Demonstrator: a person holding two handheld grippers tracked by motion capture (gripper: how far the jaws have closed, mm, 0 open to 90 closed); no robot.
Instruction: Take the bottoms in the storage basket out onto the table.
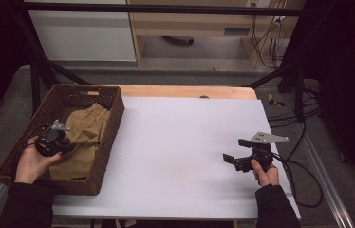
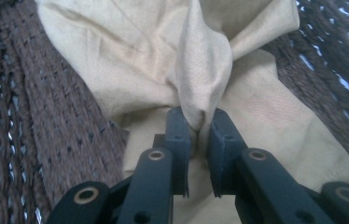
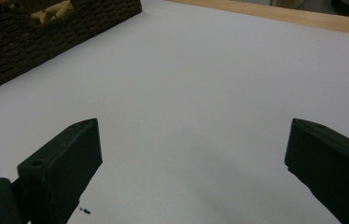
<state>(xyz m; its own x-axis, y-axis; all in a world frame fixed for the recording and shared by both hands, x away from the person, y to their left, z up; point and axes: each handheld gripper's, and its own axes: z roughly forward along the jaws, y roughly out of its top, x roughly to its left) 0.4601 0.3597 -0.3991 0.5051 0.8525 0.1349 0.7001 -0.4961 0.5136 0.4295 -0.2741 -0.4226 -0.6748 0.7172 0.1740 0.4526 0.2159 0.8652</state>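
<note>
Where left tool (image 2: 199, 140) pinches tan cloth (image 2: 163, 60), pinched fold hidden.

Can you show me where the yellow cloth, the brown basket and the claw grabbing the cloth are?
yellow cloth (image 2: 200, 70), left gripper view, pinched fold.
brown basket (image 1: 110, 124), high view, right wall.
left claw (image 2: 199, 140), left gripper view, between its tips.

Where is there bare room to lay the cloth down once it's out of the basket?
The white sheet is bare between the basket and the right gripper, and back to the wooden edge. The basket is crowded: the cloth fills it, pinched by the left gripper.
</note>
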